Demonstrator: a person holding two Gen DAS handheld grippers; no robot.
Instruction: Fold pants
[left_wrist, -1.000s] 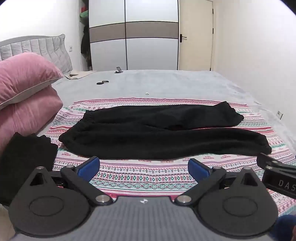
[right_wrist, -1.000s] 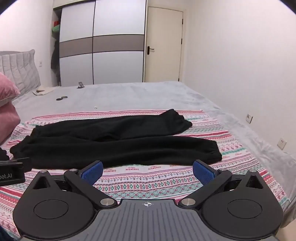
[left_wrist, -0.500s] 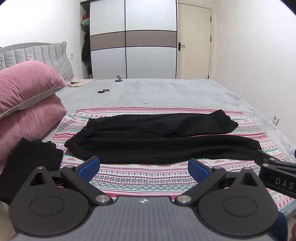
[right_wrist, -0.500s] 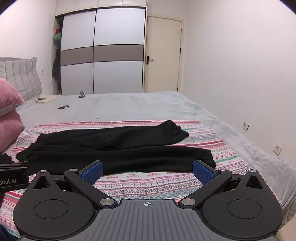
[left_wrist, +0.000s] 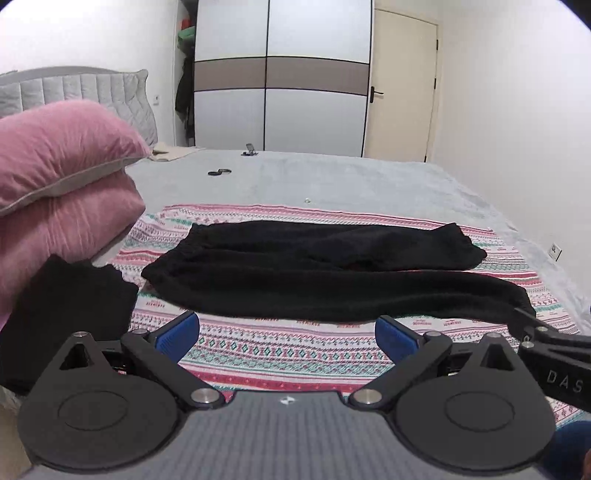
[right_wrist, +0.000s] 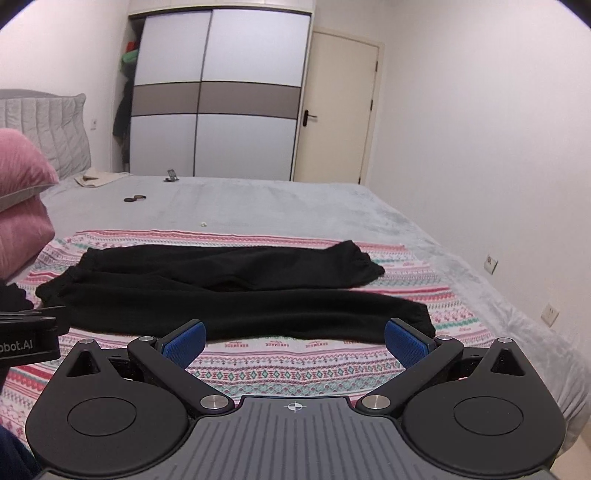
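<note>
Black pants lie flat on a patterned blanket on the bed, waistband to the left, both legs stretched right, the far leg shorter-looking and slightly apart. They also show in the right wrist view. My left gripper is open and empty, short of the pants' near edge toward the waistband. My right gripper is open and empty, short of the near leg toward its cuff. Each gripper's body shows at the edge of the other's view.
Two pink pillows are stacked at the left. A folded black garment lies beside them near the bed's edge. Small items lie on the grey bedspread far back. A wardrobe and door stand behind.
Both grippers have drawn back and tilted up a little, so the pants sit lower and farther in view. The jaws stay open. The pants have not moved.
</note>
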